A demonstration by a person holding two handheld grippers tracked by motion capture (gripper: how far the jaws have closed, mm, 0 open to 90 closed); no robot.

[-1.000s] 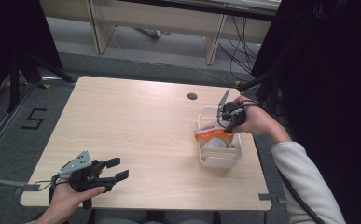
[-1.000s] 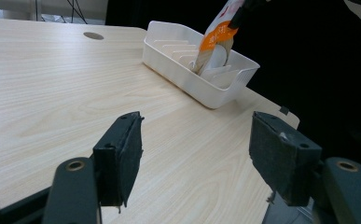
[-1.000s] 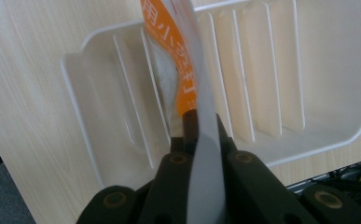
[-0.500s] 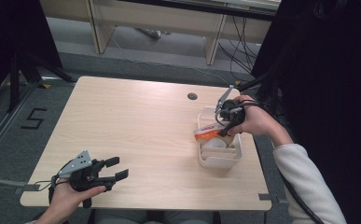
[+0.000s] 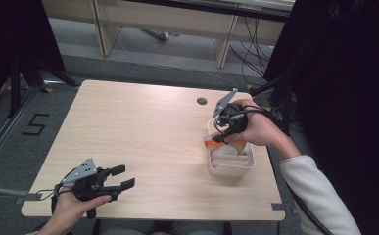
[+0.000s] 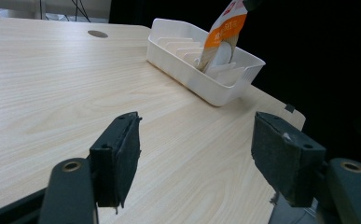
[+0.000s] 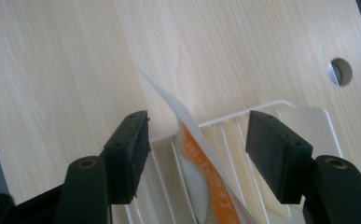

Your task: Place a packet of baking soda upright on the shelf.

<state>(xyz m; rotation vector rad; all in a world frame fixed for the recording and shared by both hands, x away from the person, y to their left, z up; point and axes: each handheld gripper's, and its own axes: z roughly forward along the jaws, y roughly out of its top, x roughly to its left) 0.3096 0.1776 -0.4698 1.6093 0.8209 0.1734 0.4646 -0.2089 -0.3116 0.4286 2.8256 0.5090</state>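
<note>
Packet [image 7: 206, 186] print too blurred

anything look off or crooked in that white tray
The orange and white packet leans at a slant in the slotted white tray rather than upright, its top edge sticking out past the rim. The right gripper has just opened; its pads stand either side of the packet without pressing it. Nothing looks spilled or damaged.

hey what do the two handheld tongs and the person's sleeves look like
Both tongs, left and right, are black with two blocky dark-padded jaws and round rivets near the pads. Each carries a grey three-cornered plate and trails a dark cable. The right arm wears a white sleeve.
</note>
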